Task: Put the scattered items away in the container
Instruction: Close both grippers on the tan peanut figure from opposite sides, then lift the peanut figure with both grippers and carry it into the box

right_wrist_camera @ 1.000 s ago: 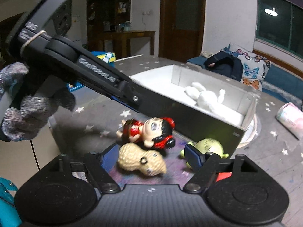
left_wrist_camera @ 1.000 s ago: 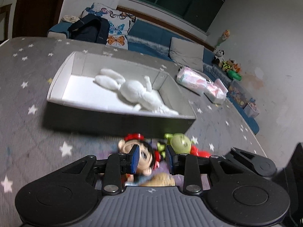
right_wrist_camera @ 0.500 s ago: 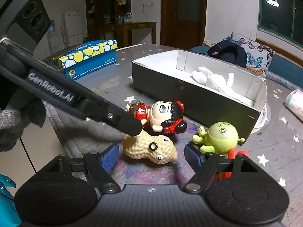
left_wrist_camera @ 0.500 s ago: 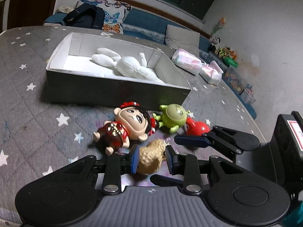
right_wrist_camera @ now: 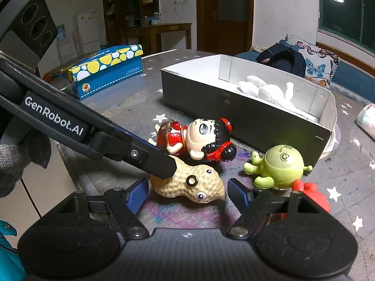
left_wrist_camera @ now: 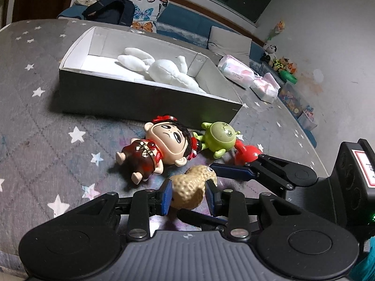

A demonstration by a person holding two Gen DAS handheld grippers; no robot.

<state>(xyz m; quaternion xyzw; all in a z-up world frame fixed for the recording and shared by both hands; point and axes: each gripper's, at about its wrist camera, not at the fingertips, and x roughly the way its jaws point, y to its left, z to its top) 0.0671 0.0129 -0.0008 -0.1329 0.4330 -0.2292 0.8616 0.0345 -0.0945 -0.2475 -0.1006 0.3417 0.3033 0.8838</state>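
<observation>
A tan peanut toy (left_wrist_camera: 189, 189) lies on the star-patterned table, also in the right wrist view (right_wrist_camera: 189, 183). My left gripper (left_wrist_camera: 188, 195) has a pad on each side of it, touching or nearly touching. My right gripper (right_wrist_camera: 188, 190) is open around the same peanut from the other side, pads apart from it. A red-dressed doll (left_wrist_camera: 161, 147) (right_wrist_camera: 194, 138), a green one-eyed toy (left_wrist_camera: 219, 138) (right_wrist_camera: 280, 166) and a red toy (left_wrist_camera: 247, 154) (right_wrist_camera: 313, 194) lie beside it. The box (left_wrist_camera: 140, 98) (right_wrist_camera: 234, 107) holds a white plush rabbit (left_wrist_camera: 164, 70) (right_wrist_camera: 269, 91).
A blue and yellow tissue box (right_wrist_camera: 105, 68) stands on the table's left in the right wrist view. Pink tissue packs (left_wrist_camera: 248, 77) lie beyond the box. A sofa with a dark bag (left_wrist_camera: 110, 9) and cushions is behind the table.
My left gripper dropped from above the box down to the table and closed in around the peanut. My right gripper moved slightly closer to the peanut, still open.
</observation>
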